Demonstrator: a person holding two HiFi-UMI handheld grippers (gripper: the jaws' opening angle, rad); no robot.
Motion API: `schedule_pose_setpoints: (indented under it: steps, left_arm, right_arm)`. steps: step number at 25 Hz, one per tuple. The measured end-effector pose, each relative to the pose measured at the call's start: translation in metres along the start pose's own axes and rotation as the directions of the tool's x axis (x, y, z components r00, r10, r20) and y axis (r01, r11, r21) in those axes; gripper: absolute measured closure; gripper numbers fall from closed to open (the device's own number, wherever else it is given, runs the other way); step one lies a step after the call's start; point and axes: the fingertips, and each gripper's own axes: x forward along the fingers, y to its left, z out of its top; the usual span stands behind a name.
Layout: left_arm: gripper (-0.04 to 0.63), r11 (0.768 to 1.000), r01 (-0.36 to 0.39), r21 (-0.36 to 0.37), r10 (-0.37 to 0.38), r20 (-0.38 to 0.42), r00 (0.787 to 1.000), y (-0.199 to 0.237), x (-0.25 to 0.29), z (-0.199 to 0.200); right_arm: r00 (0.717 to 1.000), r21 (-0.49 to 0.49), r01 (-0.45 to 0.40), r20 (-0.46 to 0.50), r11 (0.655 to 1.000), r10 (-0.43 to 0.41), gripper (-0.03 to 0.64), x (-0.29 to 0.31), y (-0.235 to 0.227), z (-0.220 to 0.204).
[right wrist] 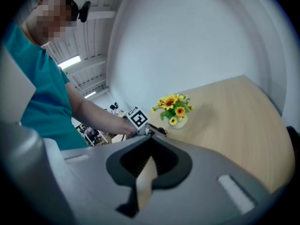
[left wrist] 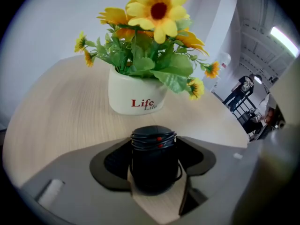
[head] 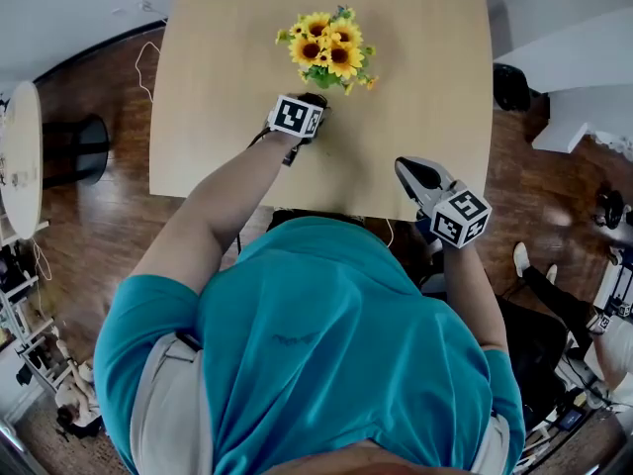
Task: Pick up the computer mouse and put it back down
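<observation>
One black, rounded computer mouse [left wrist: 153, 172], its thin cable wound round the far end with two small red marks among the coils, sits on the pale wooden table [left wrist: 56, 116] just before the white ceramic pot of yellow sunflowers [left wrist: 136, 97]. The left gripper [left wrist: 154, 153] pinches its sides. The right gripper [right wrist: 150, 158], near the table edge, is pressed together and holds nothing.
</observation>
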Motion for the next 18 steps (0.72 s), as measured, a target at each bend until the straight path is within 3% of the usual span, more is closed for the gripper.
schedule_pose_setpoints:
  steps: [10, 18]
  left_arm:
    - [0.290, 0.998, 0.051, -0.032, -0.050, 0.030, 0.998, 0.001, -0.008, 0.000]
    - [0.291, 0.983, 0.183, -0.023, -0.176, 0.184, 0.967, -0.024, -0.056, 0.019]
  right_arm:
    - [1.000, 0.003, -0.002, 0.000, 1.000, 0.002, 0.615, 0.001, 0.002, 0.000]
    - [1.000, -0.015, -0.014, 0.004, 1.000, 0.014, 0.615, 0.006, 0.008, 0.009]
